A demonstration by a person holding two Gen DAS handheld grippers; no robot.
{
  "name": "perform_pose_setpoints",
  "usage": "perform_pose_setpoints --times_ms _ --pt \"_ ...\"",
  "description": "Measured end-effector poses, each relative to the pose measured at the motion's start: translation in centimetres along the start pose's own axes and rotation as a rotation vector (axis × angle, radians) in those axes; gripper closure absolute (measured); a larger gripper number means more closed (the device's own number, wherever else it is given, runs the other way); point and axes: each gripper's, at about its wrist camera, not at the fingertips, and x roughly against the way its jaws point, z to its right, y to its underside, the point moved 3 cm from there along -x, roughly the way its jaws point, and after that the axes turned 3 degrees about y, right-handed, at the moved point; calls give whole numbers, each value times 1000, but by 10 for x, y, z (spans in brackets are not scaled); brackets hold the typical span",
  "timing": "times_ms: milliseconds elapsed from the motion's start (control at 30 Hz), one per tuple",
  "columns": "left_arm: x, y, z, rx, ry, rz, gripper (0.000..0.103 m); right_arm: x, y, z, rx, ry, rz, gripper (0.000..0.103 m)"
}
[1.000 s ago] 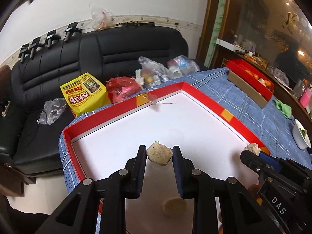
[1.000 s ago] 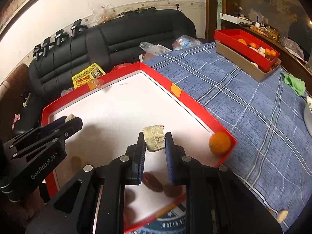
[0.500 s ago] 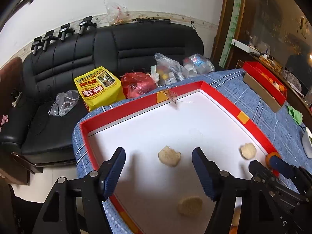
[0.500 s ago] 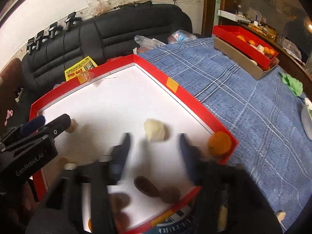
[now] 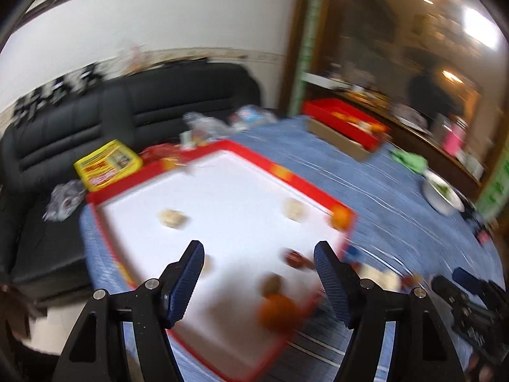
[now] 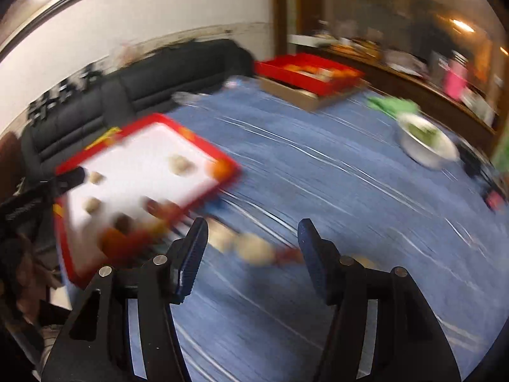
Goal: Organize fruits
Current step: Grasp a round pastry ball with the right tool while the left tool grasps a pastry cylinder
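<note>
A white tray with a red rim (image 5: pixel 251 154) lies on the blue cloth, and both views are blurred by motion. In it lie two pale pieces (image 5: pixel 171 218) (image 5: pixel 294 208), brown fruits (image 5: pixel 294 258) and an orange (image 5: pixel 340 218) at its right corner. Another orange (image 5: pixel 276 312) sits at the near edge. My left gripper (image 5: pixel 257 251) hangs open above the tray's near part, with nothing between its fingers. My right gripper (image 6: pixel 253 226) is over the cloth to the right of the tray (image 6: pixel 197 140), its jaws opening and gripping nothing. Pale fruit (image 6: pixel 254 248) lies on the cloth beyond its fingers.
A second red tray (image 6: pixel 308 70) holding fruit rests on a cardboard box at the far side. A white bowl of greens (image 6: pixel 426 143) and a green rag (image 6: pixel 393 105) lie to the right. A black sofa (image 5: pixel 159 105) with a yellow bag (image 5: pixel 108 164) stands behind the table.
Both grippers were shut on pale pieces; both have opened and the pieces now lie in the tray. Both have pulled back and swung right, the right one off the tray over the cloth.
</note>
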Motion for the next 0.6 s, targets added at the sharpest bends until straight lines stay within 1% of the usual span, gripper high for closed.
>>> perform_pose_setpoints --times_ms 133,233,333,467,600 --pt "0 23 50 -133 102 -36 34 -1 35 59 -89 86 -69 44" --pt "-1 38 78 -203 161 -62 34 -3 48 79 -117 101 -98 44" --pt "-6 51 96 -255 190 -93 34 -6 52 84 -106 95 -111 44" --pt "-15 60 104 -263 202 -130 34 -18 45 77 -64 97 -121 44" --pt "-24 61 103 -247 200 -148 34 -37 35 74 -40 112 -132 53"
